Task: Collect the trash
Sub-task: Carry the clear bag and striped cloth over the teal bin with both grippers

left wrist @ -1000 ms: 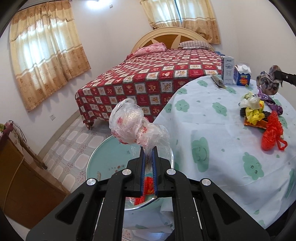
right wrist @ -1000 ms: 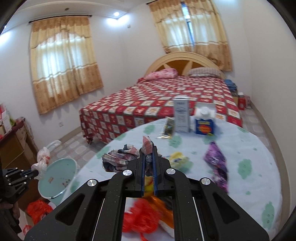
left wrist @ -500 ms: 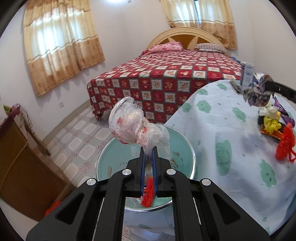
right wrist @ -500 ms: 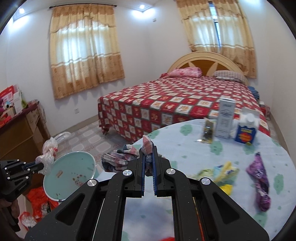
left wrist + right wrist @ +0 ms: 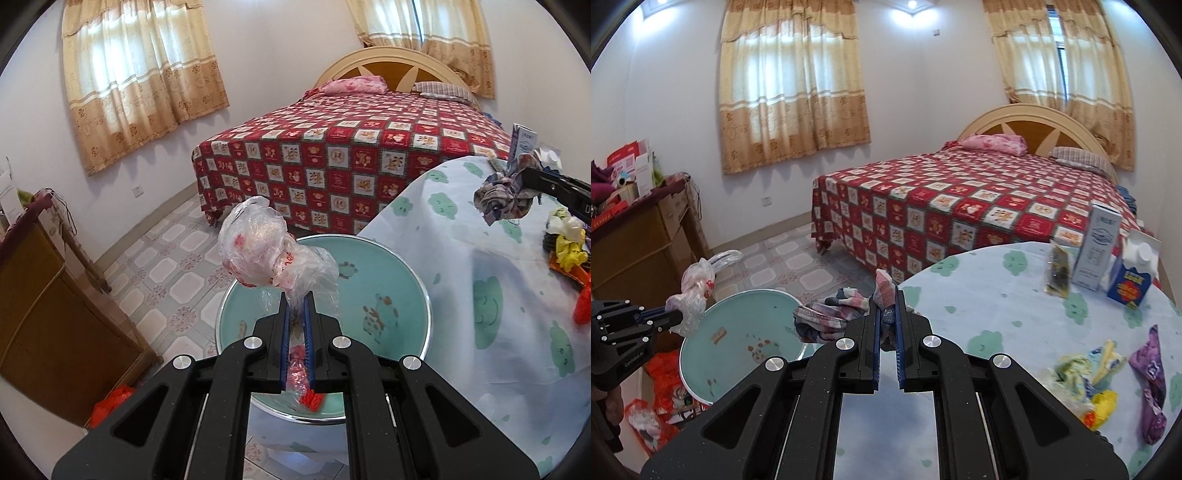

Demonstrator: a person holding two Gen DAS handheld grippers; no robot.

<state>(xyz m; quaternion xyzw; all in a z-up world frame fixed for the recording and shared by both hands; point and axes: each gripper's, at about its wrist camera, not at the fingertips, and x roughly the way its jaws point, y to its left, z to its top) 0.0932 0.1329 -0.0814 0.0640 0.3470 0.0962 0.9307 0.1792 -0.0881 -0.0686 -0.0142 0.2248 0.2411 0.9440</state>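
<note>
A crumpled clear plastic bag (image 5: 273,254) with red print is pinched in the left gripper (image 5: 296,325), up in the air over a round green basin (image 5: 384,295). A scrunched checked cloth (image 5: 831,317) is pinched in the right gripper (image 5: 885,325), held in the air between the basin and the round table (image 5: 997,317) with its green-cloud tablecloth. More trash lies on the table: a purple wrapper (image 5: 1150,380) and yellow wrappers (image 5: 1086,373). A tall white carton (image 5: 1097,247) and a blue carton (image 5: 1130,284) stand near the far edge. A red checked bed (image 5: 960,210) is behind.
</note>
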